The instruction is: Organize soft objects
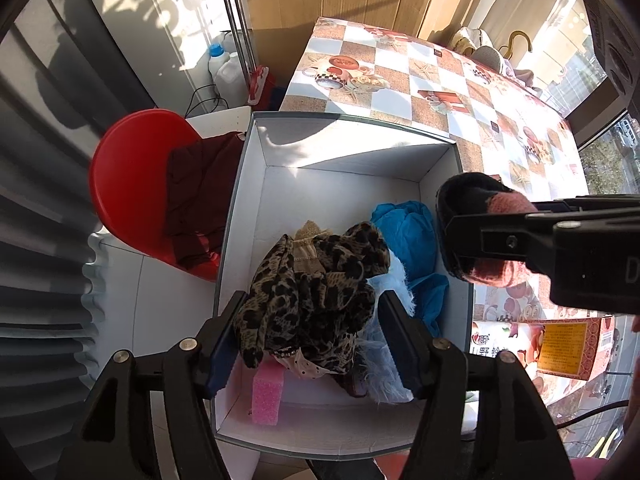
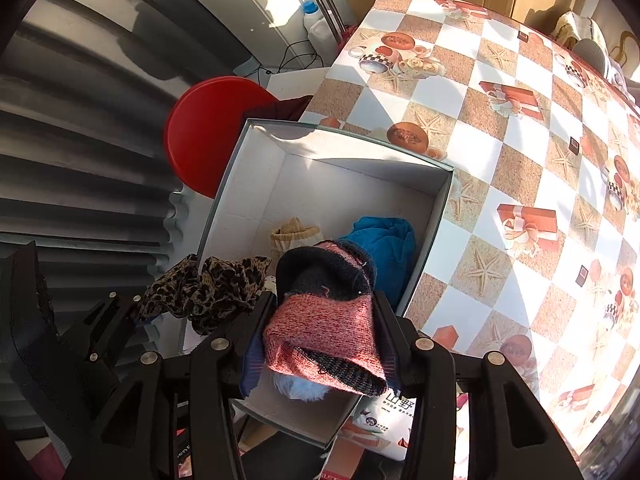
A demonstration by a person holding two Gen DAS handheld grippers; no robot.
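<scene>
Nearest the left wrist camera, the left gripper [image 1: 308, 334] has its two fingers clamped on a leopard-print cloth [image 1: 312, 292], which hangs bunched over the near end of the white box [image 1: 356, 156]. Below it in the box lie a pink sponge [image 1: 267, 394], a pale blue fluffy piece [image 1: 384, 372] and what looks like a dotted fabric, mostly hidden. In the right wrist view, the right gripper [image 2: 320, 332] is closed on a pink-and-black knitted item [image 2: 324, 320], held above the box's right side. Further in, a blue cloth [image 1: 408, 232] lies against the right wall and a beige sock [image 2: 294, 234] sits near the middle. The box rests at the edge of a table with a checked tablecloth [image 2: 500, 152]. Beyond the box's left wall, a dark red garment [image 1: 196, 200] drapes over a red stool [image 1: 128, 176].
</scene>
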